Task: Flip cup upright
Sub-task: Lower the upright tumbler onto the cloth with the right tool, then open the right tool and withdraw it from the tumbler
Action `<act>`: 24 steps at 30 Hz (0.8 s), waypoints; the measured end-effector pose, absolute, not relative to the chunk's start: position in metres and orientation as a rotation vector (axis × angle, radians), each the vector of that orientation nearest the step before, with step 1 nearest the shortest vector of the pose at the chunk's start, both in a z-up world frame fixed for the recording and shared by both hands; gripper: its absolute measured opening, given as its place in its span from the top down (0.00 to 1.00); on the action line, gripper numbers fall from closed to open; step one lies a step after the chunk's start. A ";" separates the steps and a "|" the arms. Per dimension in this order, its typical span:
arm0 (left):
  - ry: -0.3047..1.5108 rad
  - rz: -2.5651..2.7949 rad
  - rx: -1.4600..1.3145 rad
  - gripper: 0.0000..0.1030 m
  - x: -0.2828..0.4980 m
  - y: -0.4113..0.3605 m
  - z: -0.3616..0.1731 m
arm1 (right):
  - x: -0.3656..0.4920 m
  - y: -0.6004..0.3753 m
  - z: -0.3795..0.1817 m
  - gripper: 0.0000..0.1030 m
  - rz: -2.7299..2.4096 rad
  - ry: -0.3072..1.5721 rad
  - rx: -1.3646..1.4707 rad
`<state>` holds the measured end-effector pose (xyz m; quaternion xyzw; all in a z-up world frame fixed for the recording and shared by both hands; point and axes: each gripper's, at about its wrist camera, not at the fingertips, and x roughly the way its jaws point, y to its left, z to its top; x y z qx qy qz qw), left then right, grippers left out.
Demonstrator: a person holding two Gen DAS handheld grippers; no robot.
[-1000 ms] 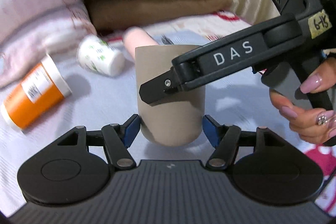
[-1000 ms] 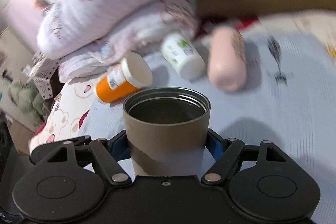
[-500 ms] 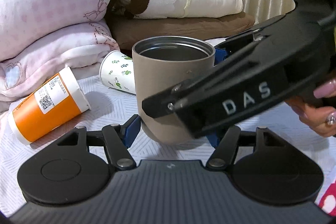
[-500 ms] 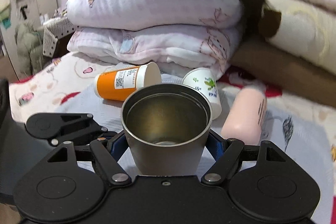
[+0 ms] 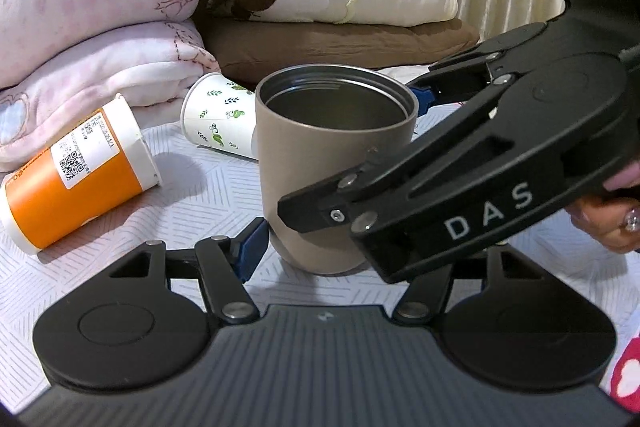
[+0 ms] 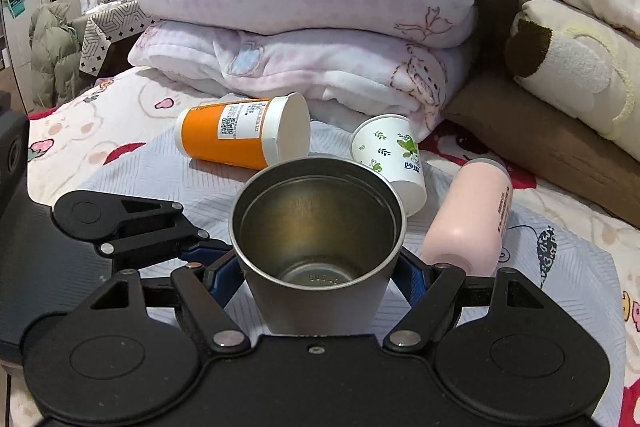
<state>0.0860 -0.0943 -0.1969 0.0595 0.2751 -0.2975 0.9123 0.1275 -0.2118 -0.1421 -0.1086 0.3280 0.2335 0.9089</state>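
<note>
A: What do our jaws hold?

B: Our right gripper (image 6: 320,275) has its blue-padded jaws clamped on the lower wall of the cup (image 6: 316,239), a taupe metal tumbler. It stands upright on the bed (image 6: 160,167), mouth up, its steel inside bare. Our left gripper (image 5: 360,247) sits low beside the same cup. One blue pad (image 5: 250,247) lies just beside the cup's base; the other is hidden behind the right gripper's black body, so we cannot tell whether those jaws grip it.

A: And around the cup?

B: Behind the cup, to its left, an orange cup (image 6: 240,133) with a white rim and a label lies on its side. Directly behind the cup, a white paper cup (image 6: 390,157) with green leaf prints also lies tipped over. To the cup's right lies a pink bottle (image 6: 470,219). Farther behind the cup, pink folded blankets (image 6: 304,27) are stacked, with a cream blanket (image 6: 572,75) over a brown cushion (image 6: 540,143).
</note>
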 end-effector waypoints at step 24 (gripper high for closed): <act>0.674 -0.466 -0.002 0.36 0.066 -0.057 -0.136 | 0.090 -0.225 -0.116 0.16 0.337 0.624 -0.031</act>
